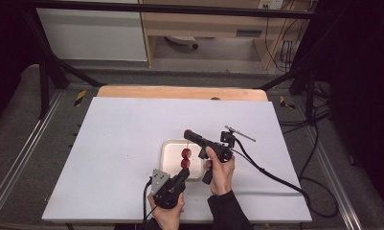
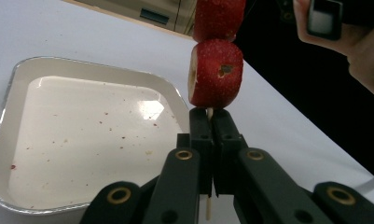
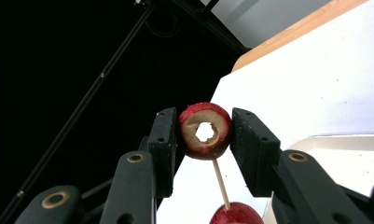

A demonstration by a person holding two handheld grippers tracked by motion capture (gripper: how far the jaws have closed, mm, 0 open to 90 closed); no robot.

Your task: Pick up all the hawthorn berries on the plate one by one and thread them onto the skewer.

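Pinching skewer (image 2: pixel 209 113) upright: left gripper (image 2: pixel 211 122) | right gripper (image 3: pixel 204 133) level, clamping top fruit slice (image 3: pixel 204 131)

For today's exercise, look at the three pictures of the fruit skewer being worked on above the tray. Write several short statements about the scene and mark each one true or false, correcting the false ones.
1. The left gripper is shut on the wooden skewer below the fruit. True.
2. The right gripper holds a green grape. False: its jaws clamp a red hollowed fruit piece.
3. The white tray is full of fruit. False: it holds only small specks and crumbs.
4. Two red fruit pieces sit on the skewer above the tray. True.
5. The tray rests on a white tabletop. True.
6. The right gripper lies on the table. False: a hand holds it up.
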